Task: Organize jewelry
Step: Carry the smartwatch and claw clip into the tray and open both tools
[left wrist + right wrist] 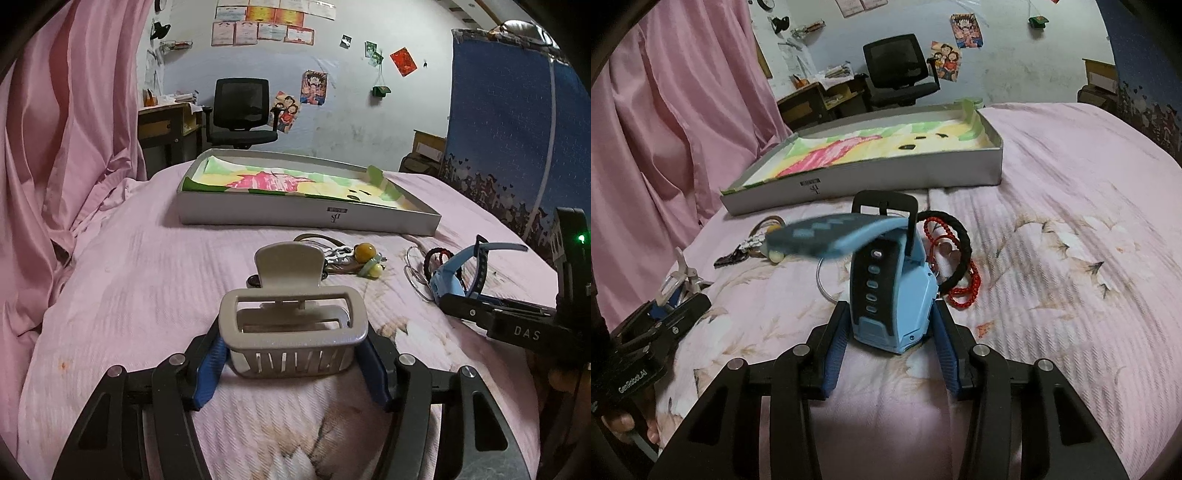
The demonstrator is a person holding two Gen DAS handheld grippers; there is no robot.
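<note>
My left gripper (293, 350) is shut on a beige claw hair clip (291, 328), held just above the pink bedspread. My right gripper (890, 328) is shut on a light blue watch (890, 295) whose strap blurs to the left. The same watch (456, 269) and right gripper (465, 310) show at the right of the left wrist view. A shallow grey box (306, 218) lined with a colourful cloth lies beyond. Between the box and the grippers lie a yellow bead piece (364, 253), a black ring band (964, 243) and a red bead string (971, 284).
The bed carries a pink cover (1071, 258) with printed patterns. A pink curtain (66, 129) hangs at the left. Behind the bed stand an office chair (240, 110), a desk (166, 125) and a blue drape (509, 122). A hand (628, 424) holds the left gripper's handle.
</note>
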